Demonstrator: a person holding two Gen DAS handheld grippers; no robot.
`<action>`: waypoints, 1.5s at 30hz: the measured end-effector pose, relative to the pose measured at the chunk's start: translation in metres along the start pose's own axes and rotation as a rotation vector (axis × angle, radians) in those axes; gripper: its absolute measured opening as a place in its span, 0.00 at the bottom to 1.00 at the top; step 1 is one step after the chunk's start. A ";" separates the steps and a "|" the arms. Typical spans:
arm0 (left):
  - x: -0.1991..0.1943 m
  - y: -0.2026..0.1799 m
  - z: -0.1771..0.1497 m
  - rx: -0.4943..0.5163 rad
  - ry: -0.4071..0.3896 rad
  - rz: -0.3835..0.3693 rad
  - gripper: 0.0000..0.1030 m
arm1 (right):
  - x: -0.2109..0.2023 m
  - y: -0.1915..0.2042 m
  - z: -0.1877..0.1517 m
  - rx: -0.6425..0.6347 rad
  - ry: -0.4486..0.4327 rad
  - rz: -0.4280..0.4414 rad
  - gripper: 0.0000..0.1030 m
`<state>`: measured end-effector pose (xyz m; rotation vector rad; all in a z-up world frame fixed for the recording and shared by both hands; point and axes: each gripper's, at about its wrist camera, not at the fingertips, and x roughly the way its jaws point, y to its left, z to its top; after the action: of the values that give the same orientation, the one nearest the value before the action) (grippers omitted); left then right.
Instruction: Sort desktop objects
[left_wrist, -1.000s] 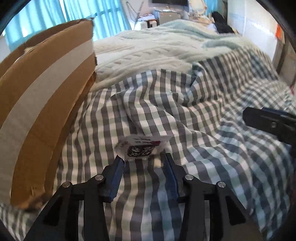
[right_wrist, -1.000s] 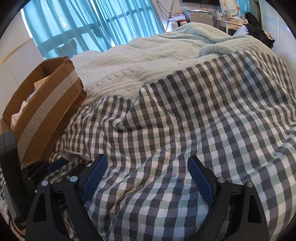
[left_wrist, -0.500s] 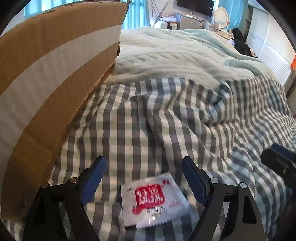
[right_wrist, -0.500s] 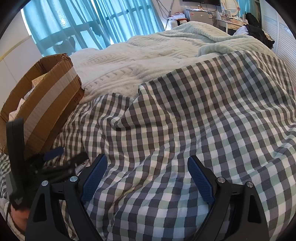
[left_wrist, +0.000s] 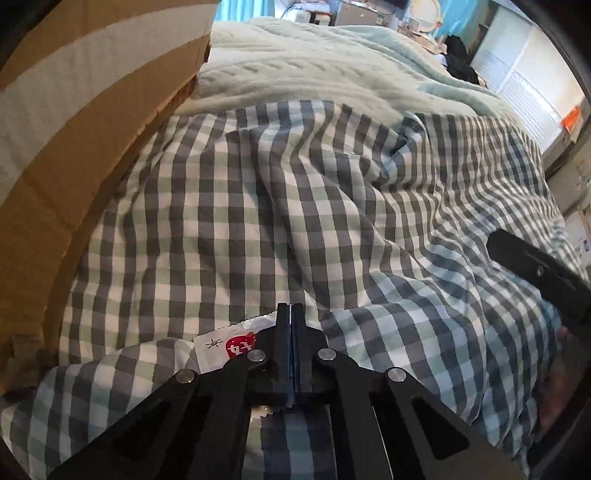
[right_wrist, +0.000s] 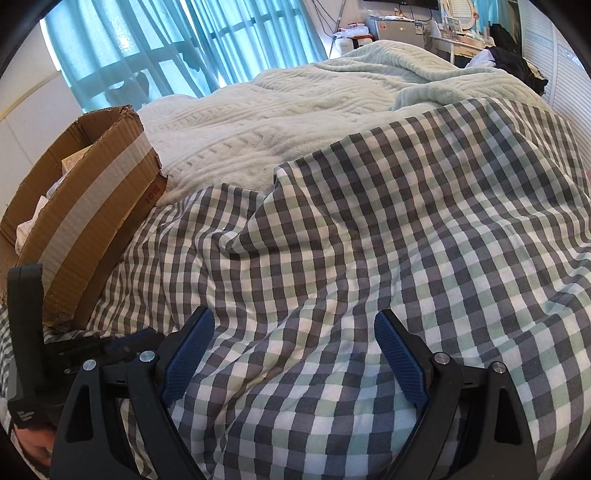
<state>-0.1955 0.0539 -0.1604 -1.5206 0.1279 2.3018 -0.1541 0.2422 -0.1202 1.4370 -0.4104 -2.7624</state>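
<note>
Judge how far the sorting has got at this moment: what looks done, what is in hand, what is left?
Done: the cardboard box already holds some paper-like items. In hand: the left tongs are shut on the edge of a white sachet with a red label lying on the checked cover. Left: carrying that sachet to the box; the right tongs stand open and empty.

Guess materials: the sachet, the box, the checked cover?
Sachet: looks like glossy plastic or foil film; shiny white face, red print, serrated edge.
Box: corrugated cardboard, matte brown, with a pale tape strip and a ragged fluted rim.
Checked cover: woven fabric, probably cotton or a blend; soft matte folds.
</note>
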 end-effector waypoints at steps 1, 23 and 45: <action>-0.001 -0.001 -0.001 0.004 -0.008 0.003 0.01 | 0.000 0.000 0.000 0.000 -0.001 0.001 0.86; -0.090 0.007 0.013 0.001 -0.114 -0.092 0.13 | -0.028 -0.001 0.004 0.041 -0.048 0.008 0.86; -0.017 0.014 -0.003 -0.138 0.093 -0.039 0.68 | -0.017 0.002 -0.002 0.005 -0.026 -0.040 0.86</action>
<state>-0.1923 0.0356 -0.1479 -1.6832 -0.0370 2.2511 -0.1431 0.2421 -0.1074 1.4269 -0.3941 -2.8161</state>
